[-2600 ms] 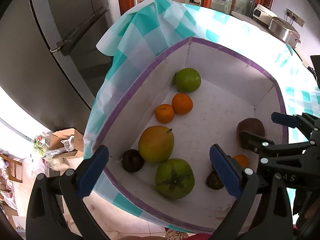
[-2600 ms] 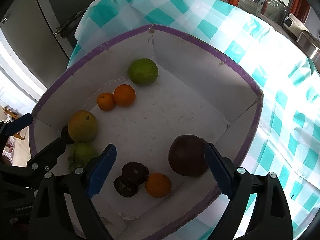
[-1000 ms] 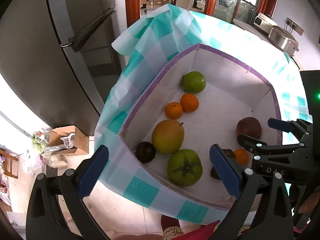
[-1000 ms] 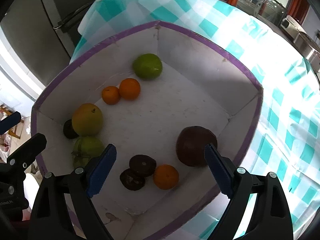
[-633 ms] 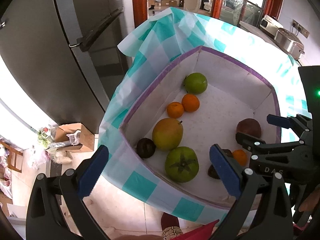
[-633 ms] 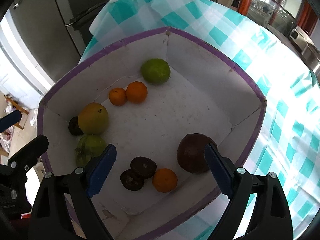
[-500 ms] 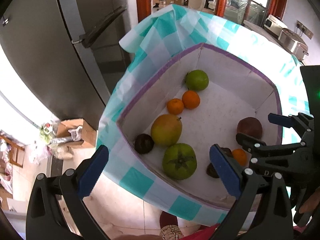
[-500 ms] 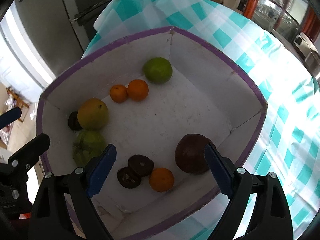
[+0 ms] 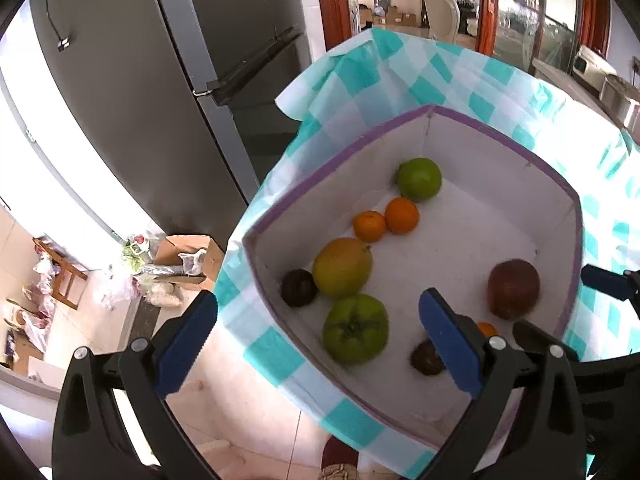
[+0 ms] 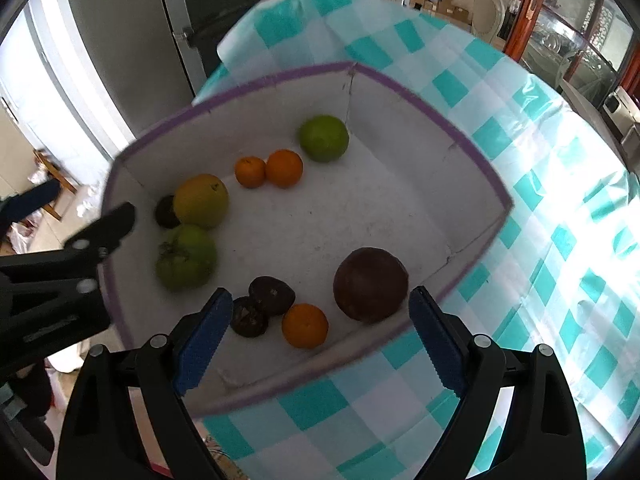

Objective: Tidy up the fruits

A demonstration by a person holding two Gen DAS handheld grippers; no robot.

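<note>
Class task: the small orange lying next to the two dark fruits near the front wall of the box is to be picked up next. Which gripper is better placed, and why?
Probably the right gripper: it is open, with the small orange between its fingertips. The left gripper, also open, frames the green tomato instead.

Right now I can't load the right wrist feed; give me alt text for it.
The open right gripper hovers, holding nothing, over the near edge of a white, purple-rimmed box on a teal checked tablecloth. Nearest its fingers lie a small orange, two dark wrinkled fruits and a large maroon fruit. Green, yellow and orange fruits sit farther back.
</note>
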